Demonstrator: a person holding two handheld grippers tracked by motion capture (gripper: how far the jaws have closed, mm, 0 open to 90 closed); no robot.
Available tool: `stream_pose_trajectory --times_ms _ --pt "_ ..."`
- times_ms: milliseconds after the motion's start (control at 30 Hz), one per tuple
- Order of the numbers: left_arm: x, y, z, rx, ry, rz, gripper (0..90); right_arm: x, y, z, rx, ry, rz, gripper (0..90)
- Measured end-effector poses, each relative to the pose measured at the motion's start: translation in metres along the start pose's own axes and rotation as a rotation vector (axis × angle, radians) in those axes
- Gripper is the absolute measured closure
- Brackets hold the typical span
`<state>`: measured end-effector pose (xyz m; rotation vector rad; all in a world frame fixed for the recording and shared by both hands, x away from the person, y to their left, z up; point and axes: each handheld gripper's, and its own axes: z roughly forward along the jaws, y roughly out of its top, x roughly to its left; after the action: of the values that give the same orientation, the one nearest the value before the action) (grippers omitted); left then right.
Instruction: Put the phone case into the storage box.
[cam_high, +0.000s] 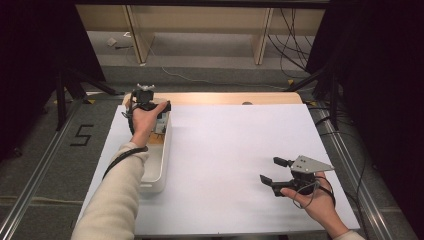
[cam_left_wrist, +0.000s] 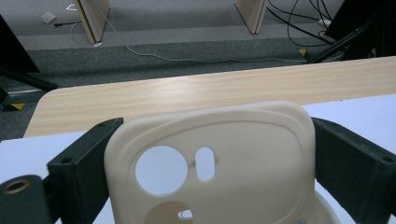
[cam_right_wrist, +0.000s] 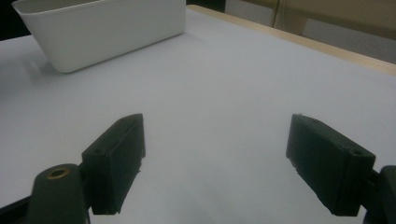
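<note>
My left gripper (cam_left_wrist: 215, 128) is shut on a cream plastic piece (cam_left_wrist: 243, 158), a flat moulded plate with a round hole, a small slot and a raised rim. Its two black jaws press against the piece's left and right sides. In the high view the left gripper (cam_high: 149, 105) is held over the far end of a long white bin (cam_high: 163, 165) at the table's left. My right gripper (cam_high: 270, 169) hovers low over the white tabletop (cam_high: 225, 150) at the near right, with its jaws wide open (cam_right_wrist: 215, 123) and nothing between them.
The white bin (cam_right_wrist: 107, 32) lies lengthwise along the left side of the table. A wooden strip (cam_high: 225, 98) runs along the far edge, with grey floor, cables and desk legs beyond. Metal rails flank the table on both sides.
</note>
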<state>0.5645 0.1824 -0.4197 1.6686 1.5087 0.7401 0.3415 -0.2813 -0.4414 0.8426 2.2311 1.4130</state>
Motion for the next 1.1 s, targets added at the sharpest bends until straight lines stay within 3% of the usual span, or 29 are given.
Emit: stream_pose_trajectory --times_ms 600,1100 --pt "-0.003 0.007 -0.006 -0.049 -0.013 0.005 3.4 0.000 0.000 0.000 -0.001 -0.001 0.001 20.5" --pt "-0.007 0.015 -0.023 -0.096 -0.033 0.003 4.2 0.000 0.000 0.000 0.002 -0.004 0.000 20.6"
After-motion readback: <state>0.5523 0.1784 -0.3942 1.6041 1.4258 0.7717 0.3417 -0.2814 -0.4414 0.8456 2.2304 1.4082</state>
